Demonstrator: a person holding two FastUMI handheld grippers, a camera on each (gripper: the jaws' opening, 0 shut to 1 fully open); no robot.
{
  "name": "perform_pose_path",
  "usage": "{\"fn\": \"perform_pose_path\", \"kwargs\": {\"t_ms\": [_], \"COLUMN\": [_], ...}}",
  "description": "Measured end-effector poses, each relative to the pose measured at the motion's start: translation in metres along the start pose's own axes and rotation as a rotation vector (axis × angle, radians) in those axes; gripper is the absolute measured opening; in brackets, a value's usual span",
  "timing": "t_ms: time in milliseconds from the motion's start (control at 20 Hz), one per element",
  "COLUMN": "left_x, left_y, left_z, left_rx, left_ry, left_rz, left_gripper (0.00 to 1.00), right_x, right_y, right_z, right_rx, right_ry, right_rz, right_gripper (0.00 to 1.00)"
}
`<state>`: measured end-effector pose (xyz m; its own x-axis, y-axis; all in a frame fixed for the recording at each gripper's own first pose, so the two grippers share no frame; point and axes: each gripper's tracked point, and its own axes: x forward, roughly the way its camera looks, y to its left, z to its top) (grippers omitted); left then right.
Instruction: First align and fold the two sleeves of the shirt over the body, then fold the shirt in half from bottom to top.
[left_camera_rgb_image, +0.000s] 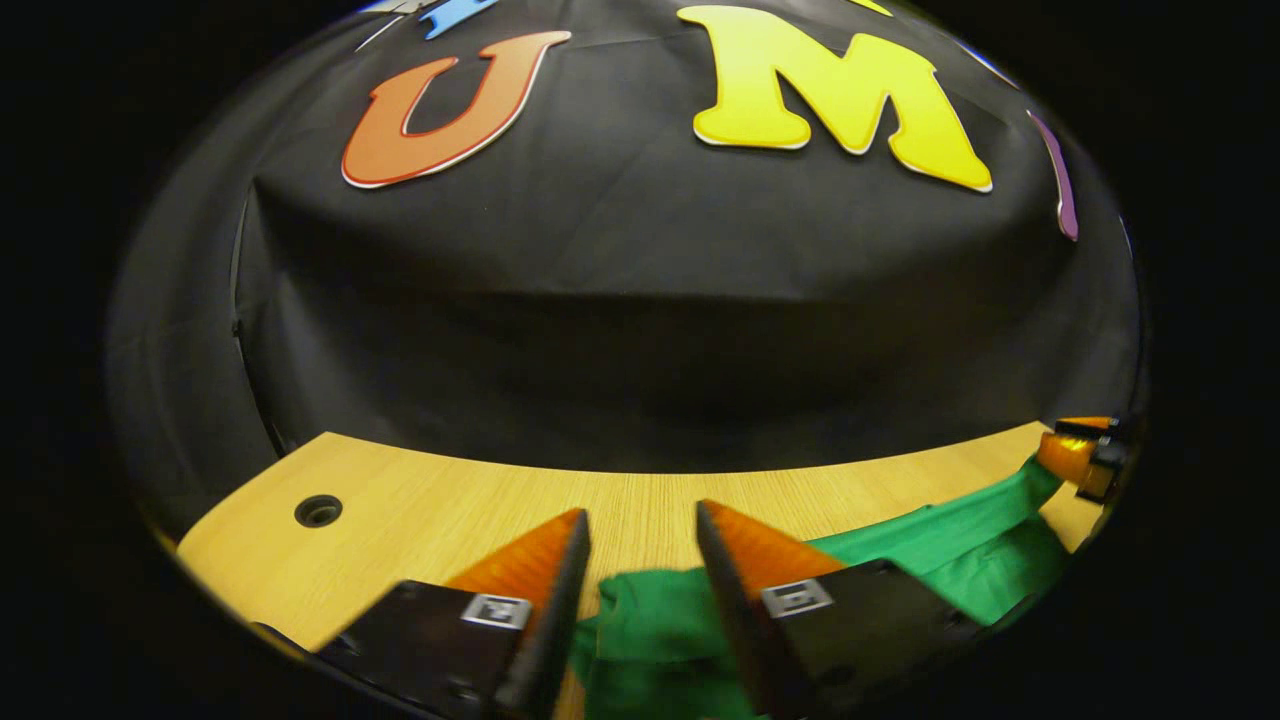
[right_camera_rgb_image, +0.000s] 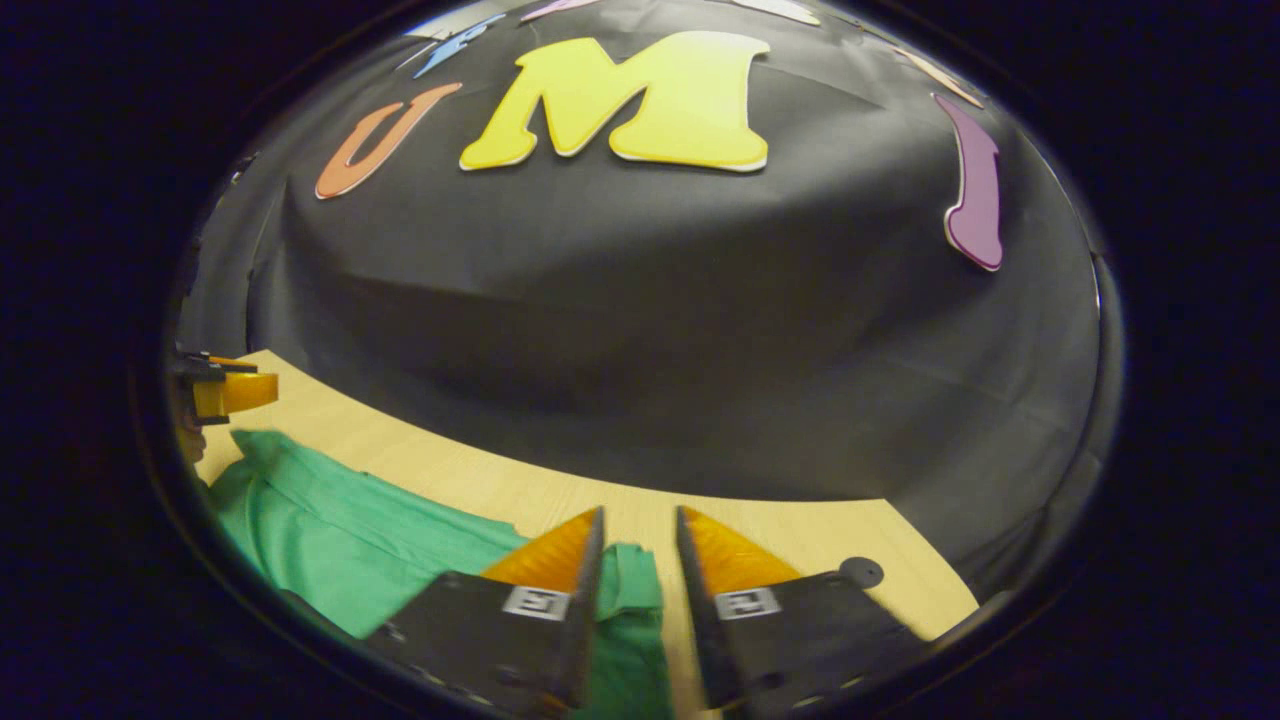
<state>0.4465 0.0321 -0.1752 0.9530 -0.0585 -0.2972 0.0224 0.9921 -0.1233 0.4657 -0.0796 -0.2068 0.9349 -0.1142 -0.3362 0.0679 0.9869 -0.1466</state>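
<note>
Left gripper view: your left gripper (left_camera_rgb_image: 642, 520) stands with its jaws apart over the wooden table (left_camera_rgb_image: 420, 510). A bunched edge of the green shirt (left_camera_rgb_image: 660, 630) lies between and under the fingers; neither is seen pressing it. A round hole (left_camera_rgb_image: 318, 511) sits in the tabletop at far left. The shirt runs rightward to your right gripper (left_camera_rgb_image: 1085, 455) at the edge; its jaws cannot be judged there.

Right gripper view: the left gripper (right_camera_rgb_image: 225, 392) sits at far left, just beside the shirt (right_camera_rgb_image: 340, 540). Your right gripper (right_camera_rgb_image: 640, 520) is parted, cloth lying in the gap.
</note>
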Motion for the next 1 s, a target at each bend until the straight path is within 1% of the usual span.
{"fn": "perform_pose_path", "kwargs": {"t_ms": [50,100,150,200,300,500,550,750,900,1000], "left_x": [0.002,-0.004,-0.006,-0.011,-0.028,-0.071,-0.083,-0.138,-0.185,-0.222], "left_y": [-0.002,0.001,0.004,0.004,0.000,-0.010,-0.013,-0.029,-0.044,-0.056], "left_z": [-0.005,-0.004,-0.002,-0.001,0.003,0.027,0.035,0.066,0.083,0.090], "left_rx": [0.003,0.019,0.027,0.029,0.029,0.020,0.021,0.039,0.039,0.056], "left_ry": [0.017,0.026,0.025,0.021,0.016,-0.032,-0.043,-0.116,-0.156,-0.173], "left_rz": [-0.004,0.012,0.031,0.036,0.020,0.005,0.002,-0.004,-0.021,-0.019], "left_gripper": [0.78,1.00,1.00,1.00,1.00,1.00,1.00,1.00,1.00,1.00], "right_x": [-0.001,-0.002,-0.007,-0.010,-0.022,-0.060,-0.073,-0.130,-0.179,-0.214], "right_y": [0.002,-0.003,-0.005,-0.005,-0.002,-0.007,-0.009,-0.019,-0.028,-0.039], "right_z": [-0.002,-0.003,-0.002,0.000,0.010,0.029,0.034,0.056,0.081,0.091], "right_rx": [-0.001,-0.007,-0.012,-0.012,-0.013,0.005,0.012,0.054,0.058,0.042], "right_ry": [0.003,0.008,0.011,0.008,-0.014,-0.046,-0.049,-0.087,-0.184,-0.217], "right_rz": [0.010,-0.007,-0.019,-0.019,-0.004,0.013,0.018,0.033,0.051,0.052], "right_gripper": [0.66,0.96,0.96,0.96,0.95,0.96,0.95,0.95,0.96,0.95]}}
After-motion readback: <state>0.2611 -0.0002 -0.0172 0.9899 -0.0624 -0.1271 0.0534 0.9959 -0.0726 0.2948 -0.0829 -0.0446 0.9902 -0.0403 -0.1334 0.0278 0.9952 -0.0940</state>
